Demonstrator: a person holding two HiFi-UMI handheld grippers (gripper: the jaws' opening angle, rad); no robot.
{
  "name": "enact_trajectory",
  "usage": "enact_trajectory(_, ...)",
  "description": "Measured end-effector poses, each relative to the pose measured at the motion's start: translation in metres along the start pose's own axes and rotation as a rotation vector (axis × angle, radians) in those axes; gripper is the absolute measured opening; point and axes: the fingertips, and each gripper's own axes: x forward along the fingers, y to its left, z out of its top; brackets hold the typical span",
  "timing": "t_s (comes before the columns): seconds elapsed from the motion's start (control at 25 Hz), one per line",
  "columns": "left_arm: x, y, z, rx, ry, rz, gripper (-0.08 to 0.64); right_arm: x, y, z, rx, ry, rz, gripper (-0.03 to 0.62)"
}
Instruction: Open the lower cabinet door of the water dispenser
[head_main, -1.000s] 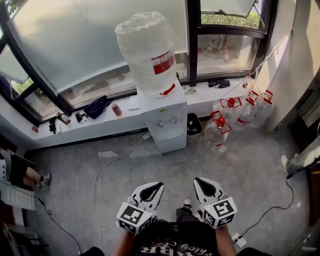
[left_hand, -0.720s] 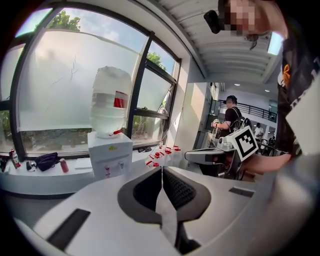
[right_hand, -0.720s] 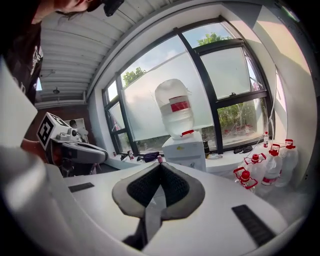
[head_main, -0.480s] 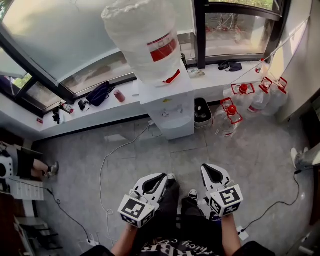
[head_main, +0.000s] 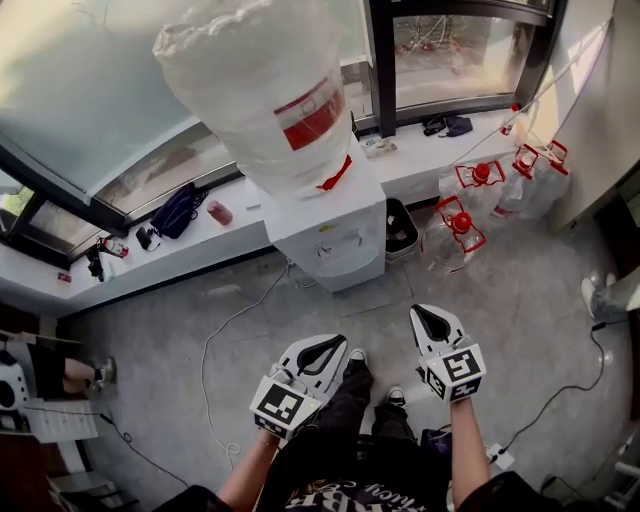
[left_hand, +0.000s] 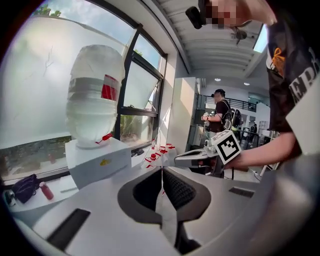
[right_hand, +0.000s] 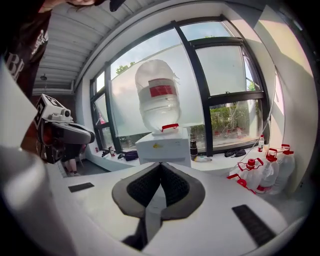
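The dispenser (head_main: 330, 235) stands upright, its lower door (head_main: 348, 272) low on the front, barely seen. It lies dead ahead of the right gripper (head_main: 430, 318) and ahead-left of the left gripper (head_main: 330, 345). Both jaws are closed, empty and well apart from it.

Workplace corner, office-type building rather than a home. Tall dark-framed windows (head_main: 440, 50) over a long white ledge (head_main: 240, 228). Bare grey floor (head_main: 520, 320) with loose cables (head_main: 206, 360) across it. Water dispenser (head_main: 335, 235) against the ledge, spare water jugs (head_main: 460, 230) with red caps grouped beside it. Bag (head_main: 178, 212) and a small red bottle (head_main: 218, 212) left on the ledge. Further in: recessed ceiling lights (left_hand: 216, 79), a person (left_hand: 220, 107) standing.
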Motion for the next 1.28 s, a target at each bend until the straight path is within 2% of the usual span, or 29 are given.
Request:
enact_trajectory(0.12,0.019,0.023,-0.013,0.051,0.039,-0.053,0.02,0.036,-0.021,-0.011,-0.018,0.023,-0.037,0.012)
enact_trajectory(0.32,0.048,0.053,-0.032,0.069,0.07,-0.14,0.02,0.088,-0.053,-0.04,-0.04,0.093,-0.064,0.021)
enact_trajectory(0.56,0.092,0.062,-0.055,0.075,0.094,-0.211,0.02,0.142,-0.087,-0.086,-0.062,0.2,-0.029,0.067)
enact_trajectory(0.88,0.159,0.088,-0.08,-0.016,0.101,-0.129,0.02,0.195,-0.132,-0.147,-0.046,0.265,0.041,0.1)
enact_trajectory(1.04,0.194,0.102,-0.103,-0.017,0.096,-0.086,0.02,0.227,-0.156,-0.186,-0.063,0.289,0.069,0.134)
enact_trajectory(1.28,0.248,0.116,-0.166,0.004,0.127,-0.059,0.02,0.288,-0.181,-0.256,-0.061,0.299,0.134,0.183)
